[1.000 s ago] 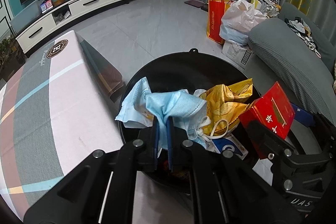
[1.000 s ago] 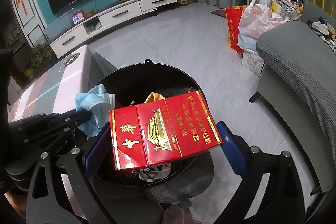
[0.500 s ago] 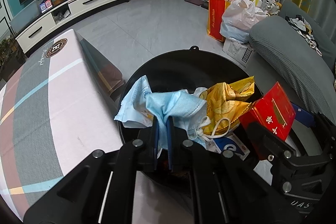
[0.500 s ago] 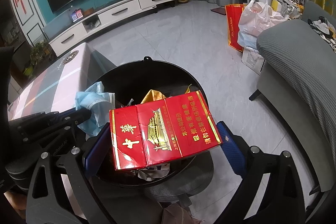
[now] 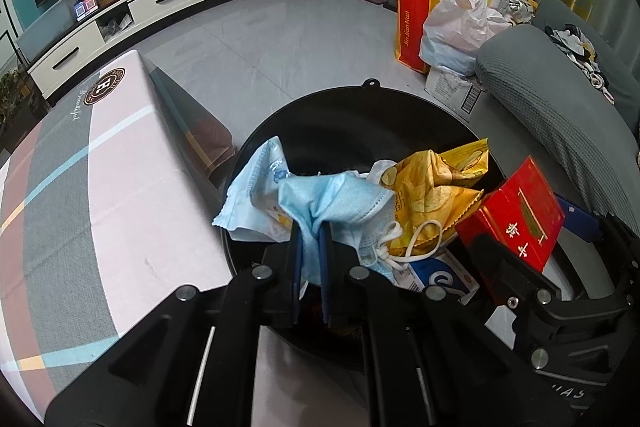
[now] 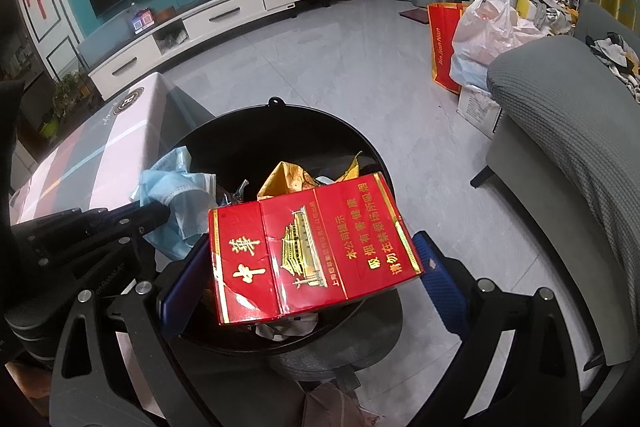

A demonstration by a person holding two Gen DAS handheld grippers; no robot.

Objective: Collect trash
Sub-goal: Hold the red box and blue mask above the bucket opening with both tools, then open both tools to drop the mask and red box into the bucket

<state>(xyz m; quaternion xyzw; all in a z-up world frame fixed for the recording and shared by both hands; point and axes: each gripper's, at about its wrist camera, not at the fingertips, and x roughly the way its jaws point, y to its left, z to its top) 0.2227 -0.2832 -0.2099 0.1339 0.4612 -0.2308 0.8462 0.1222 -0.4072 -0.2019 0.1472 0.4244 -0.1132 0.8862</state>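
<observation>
Both loads poised over black bin (image 5: pixel 420 107): left hand-held gripper (image 5: pixel 310 247) clenched on blue mask (image 5: pixel 340 199), right hand-held gripper (image 6: pixel 316 267) clamping red cigarette pack (image 6: pixel 312 251). Best released well inside rim, mask first.

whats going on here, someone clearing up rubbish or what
Yes, trash is being collected. A person holds a two-finger tool in each hand over a black bin. The left tool is shut on a blue face mask, and the right tool grips a red cigarette carton by its ends. Both items hang above the bin, not yet dropped. A yellow snack wrapper already lies inside.
</observation>
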